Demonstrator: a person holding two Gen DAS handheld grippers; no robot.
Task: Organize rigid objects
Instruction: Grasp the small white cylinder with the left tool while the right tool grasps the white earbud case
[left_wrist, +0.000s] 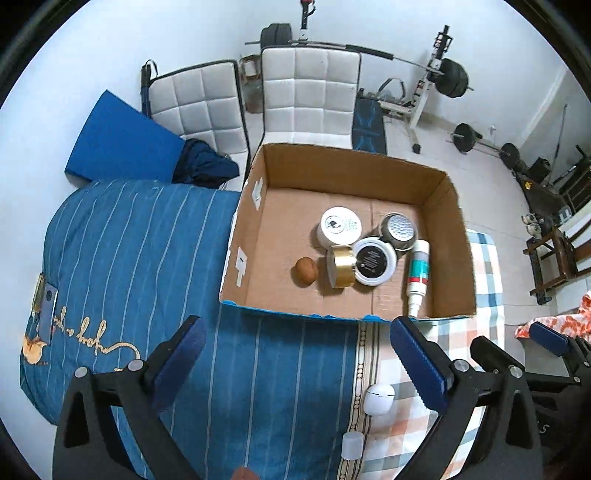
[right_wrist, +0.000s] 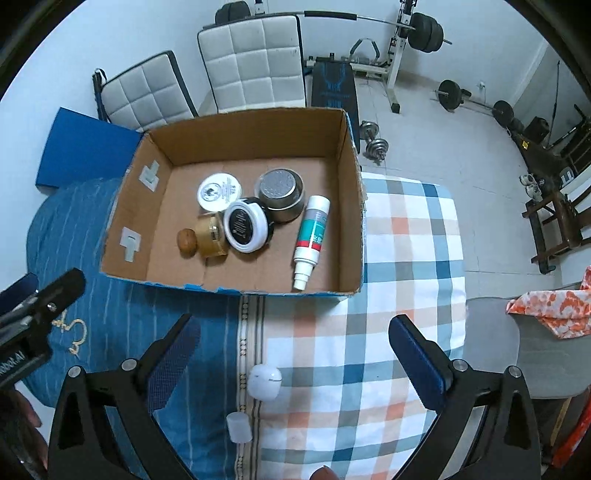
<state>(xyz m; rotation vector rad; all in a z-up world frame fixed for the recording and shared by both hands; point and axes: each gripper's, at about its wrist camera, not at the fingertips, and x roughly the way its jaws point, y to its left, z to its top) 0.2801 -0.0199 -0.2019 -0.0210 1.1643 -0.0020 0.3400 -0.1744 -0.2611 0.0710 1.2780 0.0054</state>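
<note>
An open cardboard box (left_wrist: 332, 166) (right_wrist: 240, 140) sits on the bed. It holds a white jar (left_wrist: 339, 225) (right_wrist: 219, 191), a steel cup (left_wrist: 399, 230) (right_wrist: 279, 194), a black-lidded jar (left_wrist: 373, 260) (right_wrist: 245, 225), a gold jar (left_wrist: 341, 266) (right_wrist: 212, 236), a brown round object (left_wrist: 306, 270) (right_wrist: 187, 240) and a spray bottle (left_wrist: 418, 277) (right_wrist: 311, 240). A white case (left_wrist: 377, 398) (right_wrist: 264, 381) and a small clear cap (left_wrist: 351, 445) (right_wrist: 239, 426) lie on the bedding in front of the box. My left gripper (left_wrist: 301, 354) (right_wrist: 48, 282) and right gripper (right_wrist: 295, 354) (left_wrist: 508, 334) hang open above the bedding, side by side, holding nothing.
The bed carries a blue striped cover (left_wrist: 147, 258) and a checked sheet (right_wrist: 388, 295). Two white padded chairs (left_wrist: 310, 92) and a blue pad (left_wrist: 122, 140) stand behind the box. Weight equipment (left_wrist: 443, 81) fills the floor at the right. A grey chair with orange cloth (right_wrist: 546, 314) stands beside the bed.
</note>
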